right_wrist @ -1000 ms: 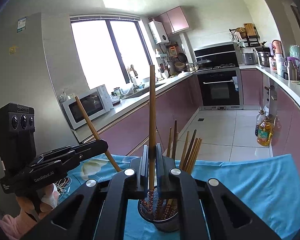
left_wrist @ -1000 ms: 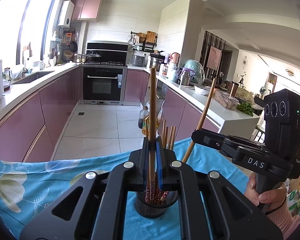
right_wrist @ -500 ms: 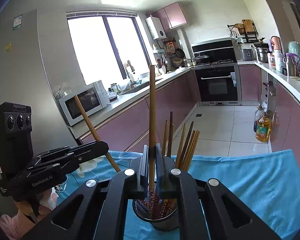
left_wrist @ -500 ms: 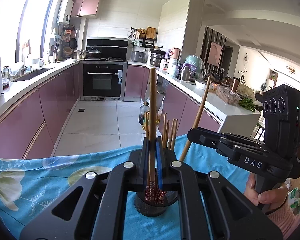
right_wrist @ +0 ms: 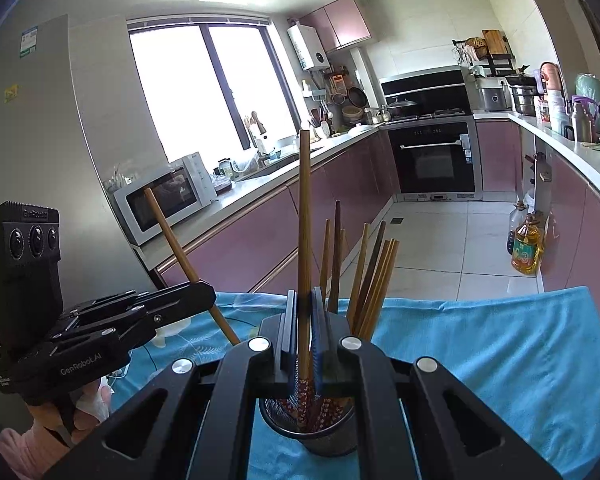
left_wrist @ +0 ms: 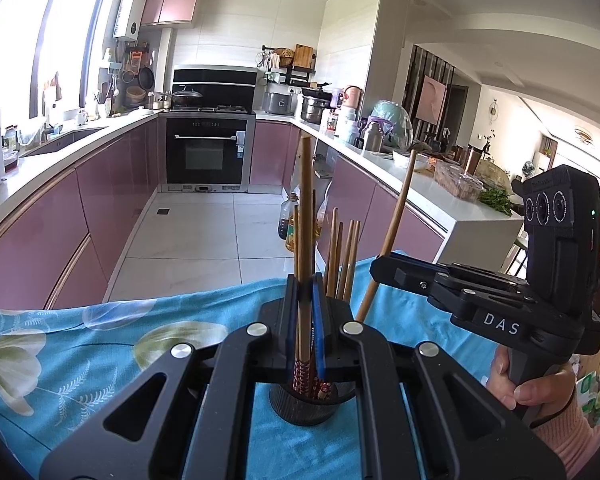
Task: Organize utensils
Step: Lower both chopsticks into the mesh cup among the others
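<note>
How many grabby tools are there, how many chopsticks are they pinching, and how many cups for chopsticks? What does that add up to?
Tools: 2 (left tool, right tool)
Pinched chopsticks: 2 (left chopstick, right chopstick)
Mesh holder: 1
Total: 5

Both wrist cams sit close over the chopstick holder, facing the kitchen — left cam also catches right tongs, & vice versa.

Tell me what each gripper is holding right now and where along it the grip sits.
Left gripper: one chopstick, pinched low on its shaft, above the patterned end. Right gripper: another chopstick, gripped likewise. Both hang upright over the mesh holder.
</note>
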`<state>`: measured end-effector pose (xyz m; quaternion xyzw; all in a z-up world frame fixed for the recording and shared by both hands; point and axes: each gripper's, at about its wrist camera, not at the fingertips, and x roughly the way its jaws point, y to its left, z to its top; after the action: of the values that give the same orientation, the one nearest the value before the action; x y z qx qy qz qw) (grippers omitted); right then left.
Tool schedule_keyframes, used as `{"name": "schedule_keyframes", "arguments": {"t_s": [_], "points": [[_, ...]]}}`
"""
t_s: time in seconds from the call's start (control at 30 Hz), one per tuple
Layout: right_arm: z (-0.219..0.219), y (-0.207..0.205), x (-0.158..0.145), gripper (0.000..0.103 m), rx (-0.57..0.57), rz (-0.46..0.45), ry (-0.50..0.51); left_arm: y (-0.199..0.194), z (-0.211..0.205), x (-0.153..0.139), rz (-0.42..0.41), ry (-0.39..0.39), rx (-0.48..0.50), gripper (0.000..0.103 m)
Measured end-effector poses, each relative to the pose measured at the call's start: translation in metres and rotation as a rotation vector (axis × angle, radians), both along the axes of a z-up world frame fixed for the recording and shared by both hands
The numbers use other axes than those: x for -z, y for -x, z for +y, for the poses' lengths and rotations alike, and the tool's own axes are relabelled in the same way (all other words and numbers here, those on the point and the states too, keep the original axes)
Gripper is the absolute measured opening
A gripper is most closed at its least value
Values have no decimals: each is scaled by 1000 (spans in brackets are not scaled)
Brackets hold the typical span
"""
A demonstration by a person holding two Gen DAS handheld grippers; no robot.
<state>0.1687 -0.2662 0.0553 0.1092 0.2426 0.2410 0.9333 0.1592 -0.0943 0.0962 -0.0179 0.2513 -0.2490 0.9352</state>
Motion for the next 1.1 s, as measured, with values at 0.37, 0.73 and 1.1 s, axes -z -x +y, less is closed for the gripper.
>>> {"name": "schedule_keyframes", "arguments": {"t_s": [0.37, 0.73, 1.1], "points": [[1, -5, 9, 6, 0, 18, 2, -6, 1, 9, 19, -13, 5, 8], [-2, -8, 15, 6, 2, 32, -3, -9, 1, 19, 32, -35, 13, 8], [1, -11, 20, 6, -7, 47, -1, -14, 1, 27, 50, -52, 25, 8]]}}
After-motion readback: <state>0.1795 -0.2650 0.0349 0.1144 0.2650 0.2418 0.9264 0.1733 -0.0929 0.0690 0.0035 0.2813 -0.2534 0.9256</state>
